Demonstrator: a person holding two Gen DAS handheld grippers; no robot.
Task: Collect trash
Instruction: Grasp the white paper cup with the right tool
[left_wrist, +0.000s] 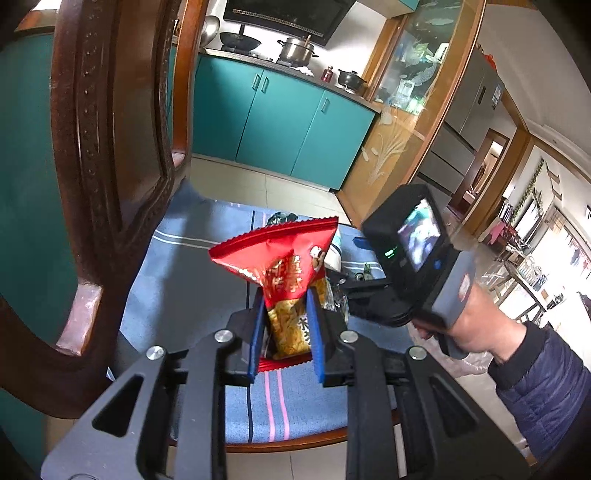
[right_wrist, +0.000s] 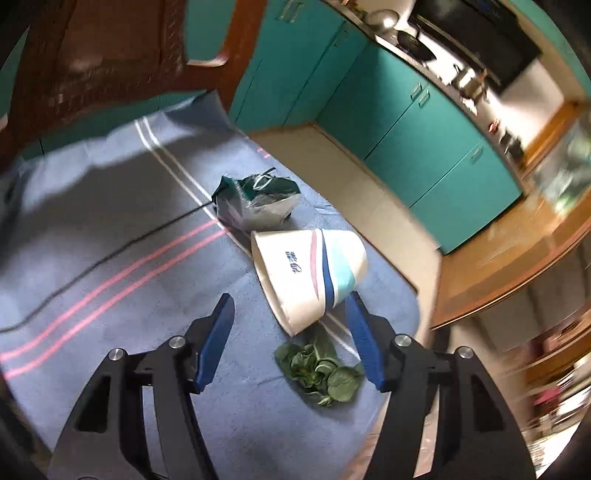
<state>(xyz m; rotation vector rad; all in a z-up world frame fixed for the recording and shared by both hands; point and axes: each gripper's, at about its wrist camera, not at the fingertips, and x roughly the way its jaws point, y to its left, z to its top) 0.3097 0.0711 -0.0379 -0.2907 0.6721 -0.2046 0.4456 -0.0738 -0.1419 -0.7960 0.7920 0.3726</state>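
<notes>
The red packet (left_wrist: 280, 280) is clamped upright in the left claw (left_wrist: 286, 332), above the blue cloth (right_wrist: 110, 221). The right claw (right_wrist: 291, 343) is held apart over the leaves (right_wrist: 319, 373), just near of the tipped cup (right_wrist: 306, 273). The leaves should be pinched low, pads flat to the cloth.

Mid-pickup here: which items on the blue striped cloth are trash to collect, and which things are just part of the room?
Trash to collect:
- red foil snack packet, clamped in the left gripper
- white paper cup tipped on its side
- crumpled green-and-clear plastic bag
- loose green leaves

Just there:
- carved wooden chair back
- teal kitchen cabinets
- steel pot on the counter
</notes>
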